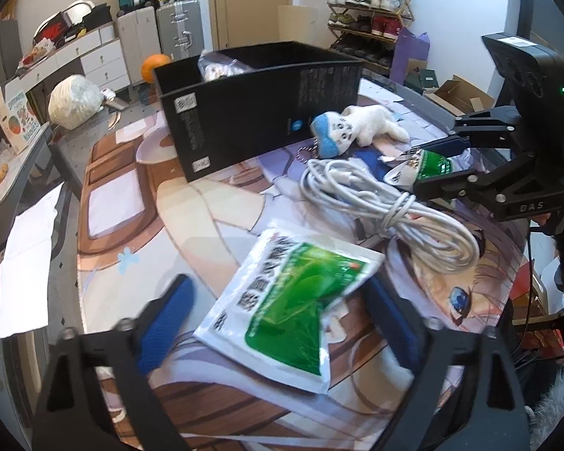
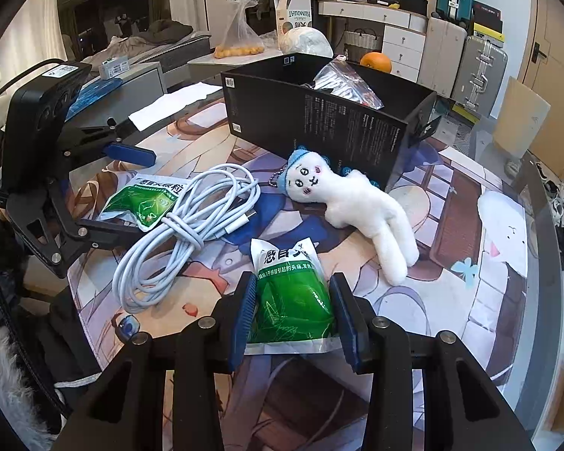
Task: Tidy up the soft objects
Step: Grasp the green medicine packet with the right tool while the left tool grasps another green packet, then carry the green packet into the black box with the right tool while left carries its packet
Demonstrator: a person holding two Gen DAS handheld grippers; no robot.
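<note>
A green-and-white soft plastic sachet (image 2: 291,300) sits pinched between the blue-padded fingers (image 2: 244,310) of the right gripper (image 2: 292,314), low over the illustrated anime-print table mat (image 2: 451,233) at the near edge of the right wrist view. A second green-and-white sachet (image 1: 282,308) lies between the spread fingers of the left gripper (image 1: 278,323); its right edge meets the right pad, while the left blue pad (image 1: 165,323) stands apart from it, so the fingers are open around it rather than clamped. Between the two sachets lies a coiled white cable (image 2: 184,225), tied in a bundle. Just right of the cable in the right wrist view, a white plush doll with a blue cap and a ball-chain (image 2: 349,203) lies on its back on the mat. Beyond the doll stands a tall open black cardboard box (image 2: 319,112) with a clear crinkled plastic bag (image 2: 342,82) poking out of its top. Far behind the box, an orange (image 2: 375,61) rests near white drawers (image 2: 402,45).
</note>
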